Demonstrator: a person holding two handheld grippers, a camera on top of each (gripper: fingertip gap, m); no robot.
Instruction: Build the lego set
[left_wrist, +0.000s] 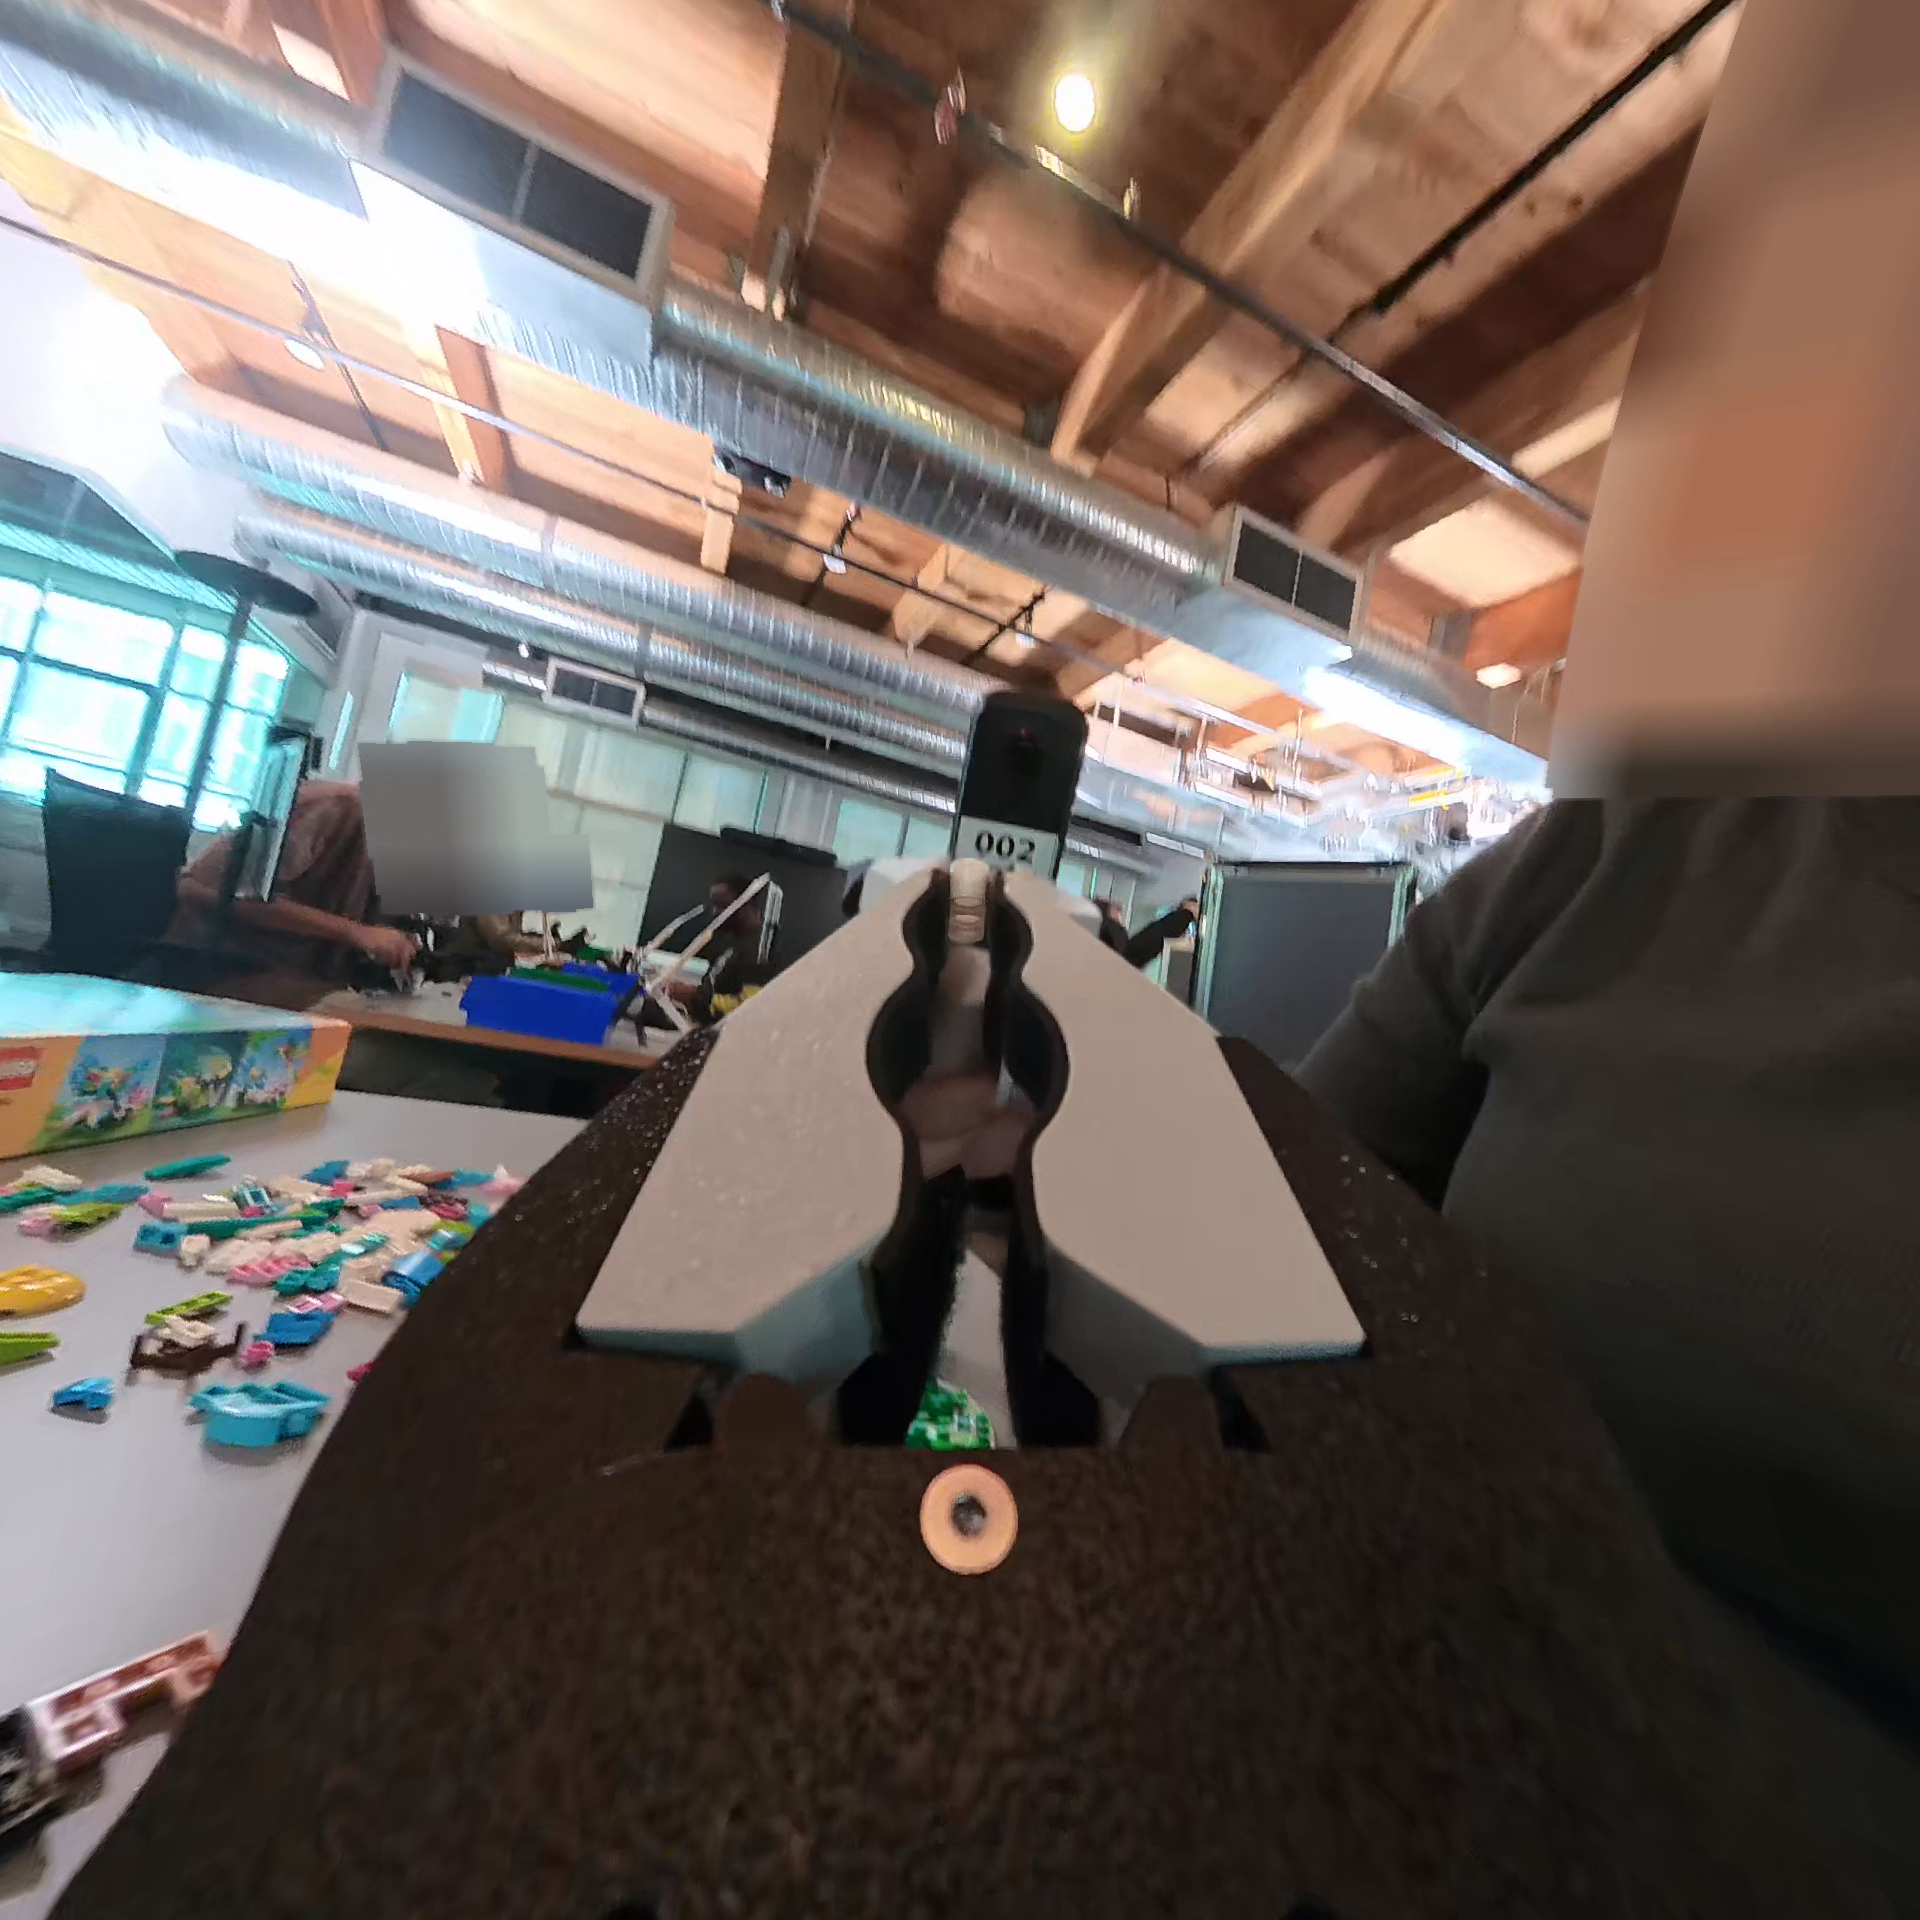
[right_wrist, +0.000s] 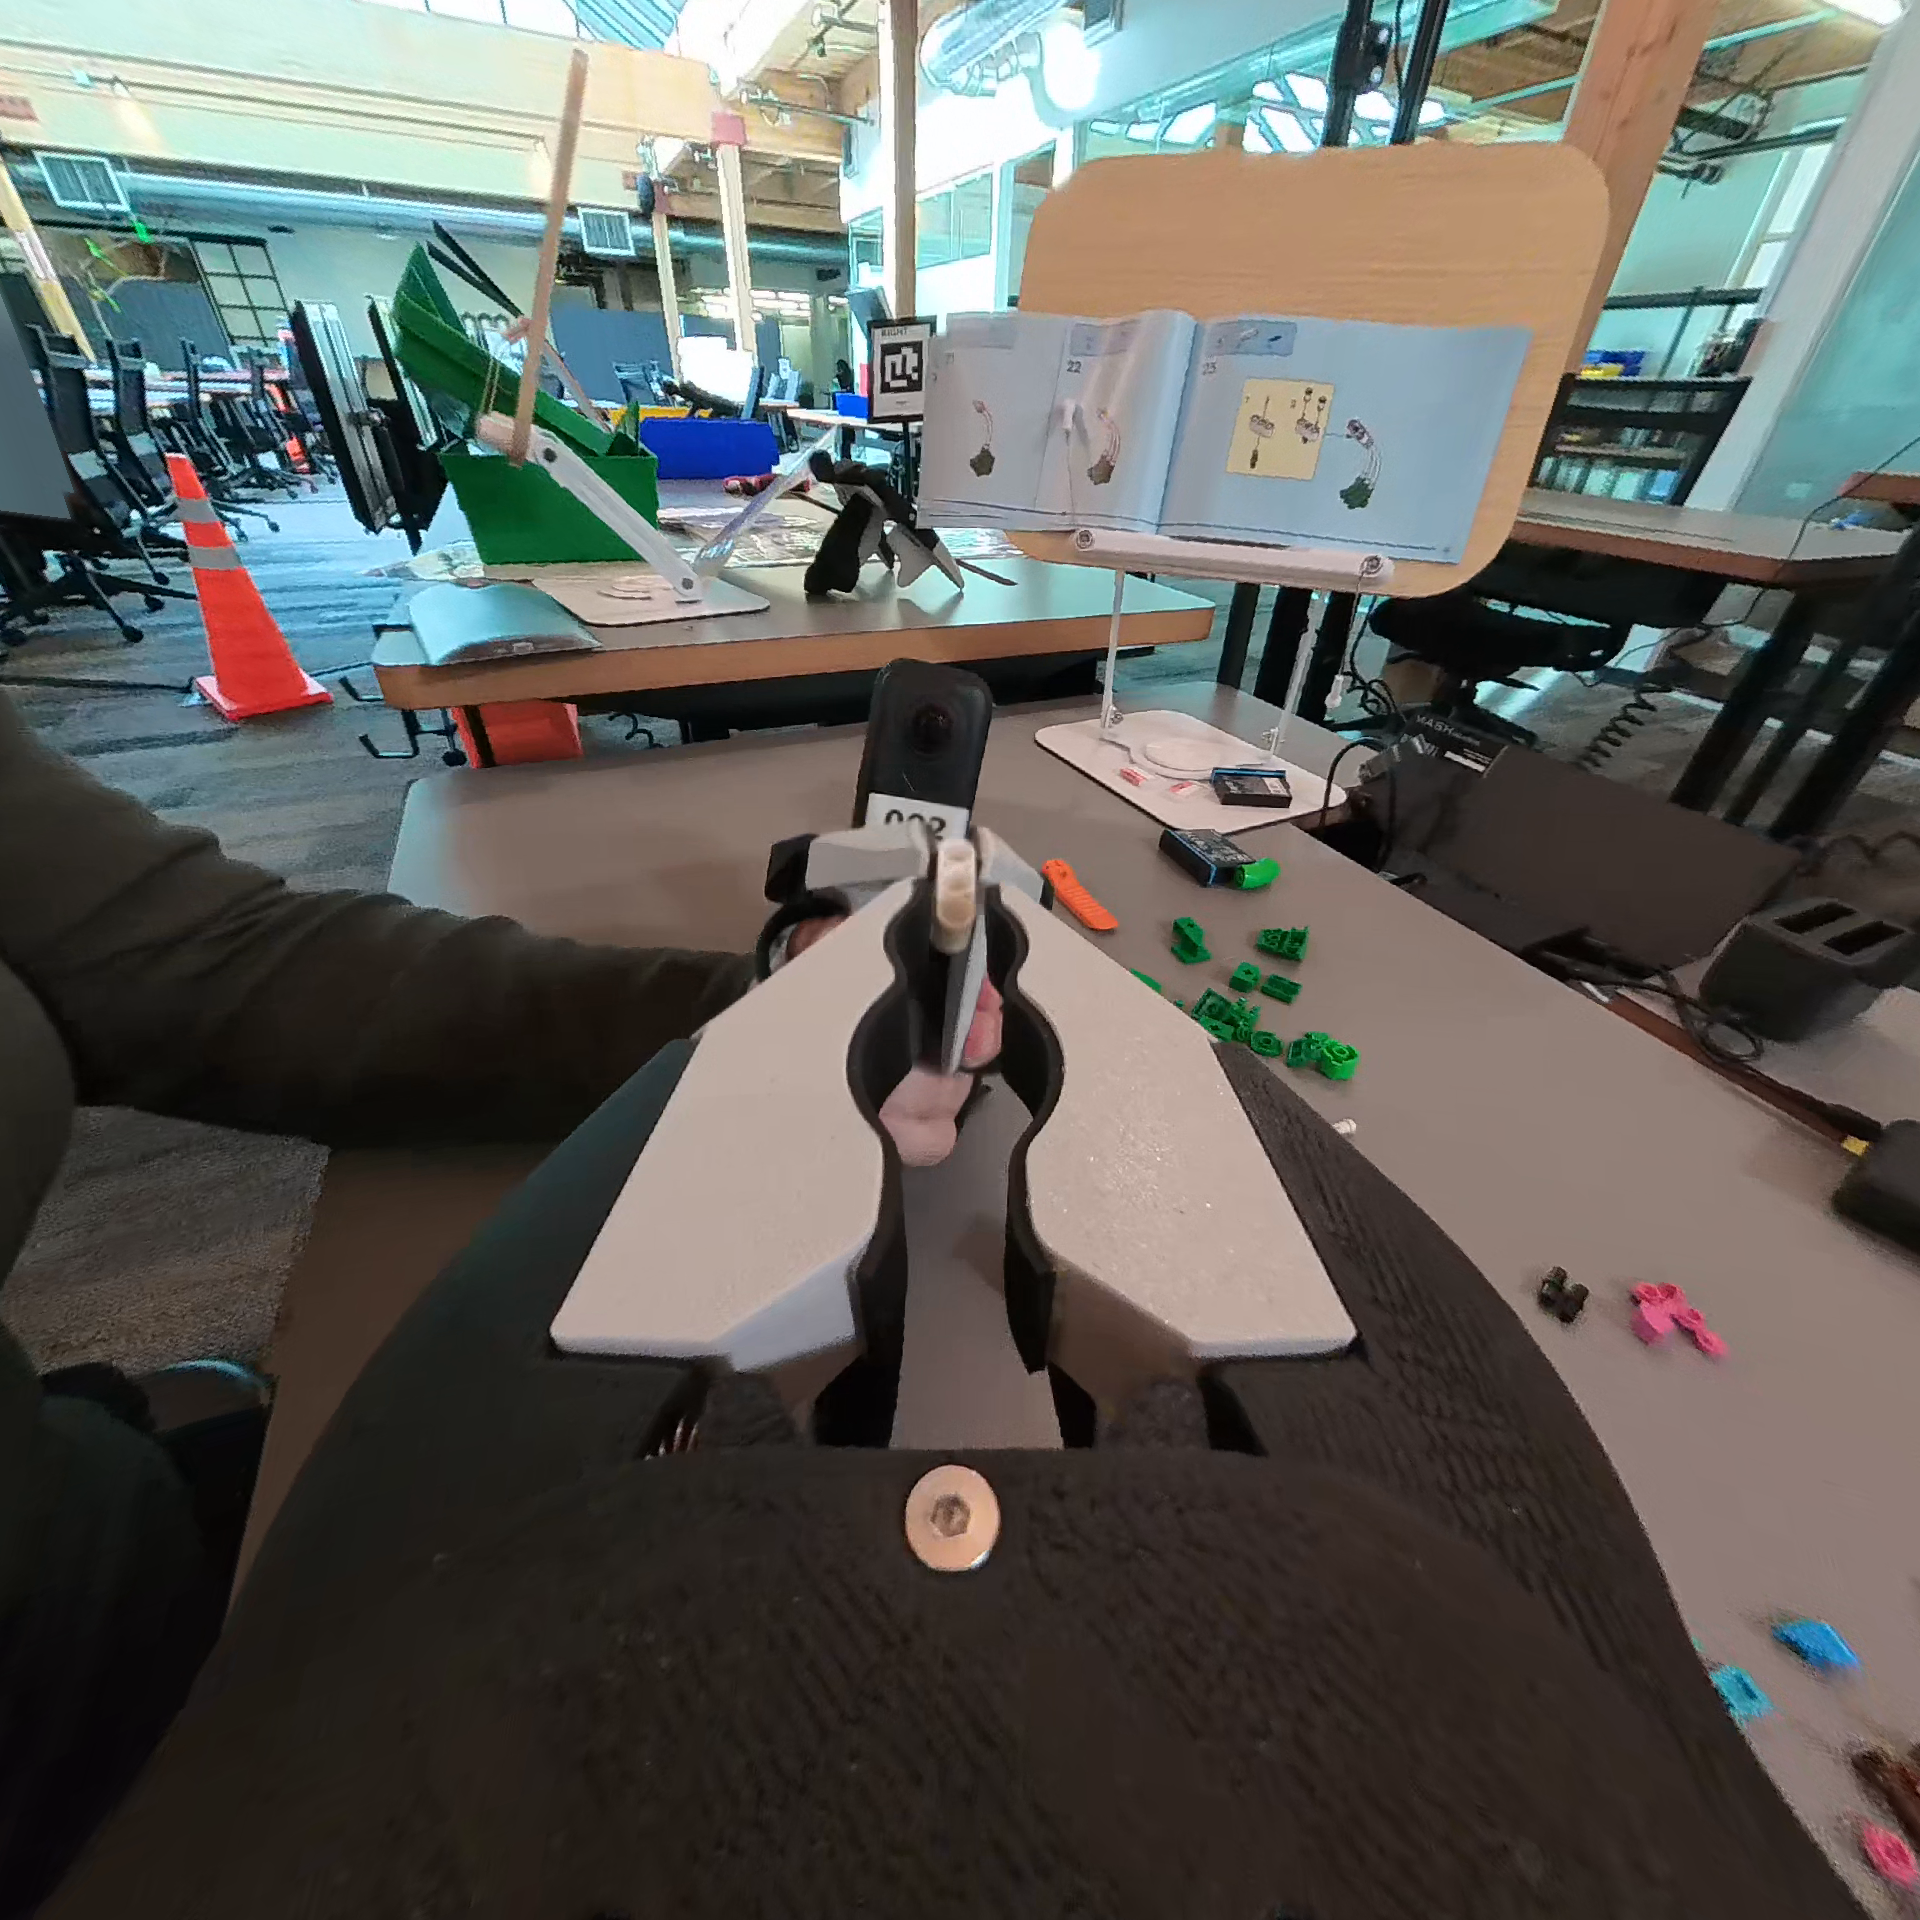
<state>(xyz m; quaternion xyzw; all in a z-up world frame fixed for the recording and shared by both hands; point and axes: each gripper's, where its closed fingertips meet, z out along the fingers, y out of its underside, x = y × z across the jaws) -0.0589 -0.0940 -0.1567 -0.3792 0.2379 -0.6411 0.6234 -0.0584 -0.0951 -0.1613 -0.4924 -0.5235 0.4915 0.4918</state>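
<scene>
Two grey tabletops fill the room's near ground: the working tabletop and, behind it, another that bears a green bin. In the left wrist view, from the left, a lego box lies at the far edge, and beside it a heap of loose bricks in teal, white and pink spreads over the surface; above run silver ducts under a timber ceiling. The left tongs are pressed together on a small white piece, held up in the air before the person's dark shirt.

In the right wrist view, an orange cone stands on the carpet at the left. The right tongs pinch a white piece (whether it is the same one, I cannot tell). Right of them lie green bricks, and an instruction booklet stands open on a wooden stand. Pink bricks sit farther right.
</scene>
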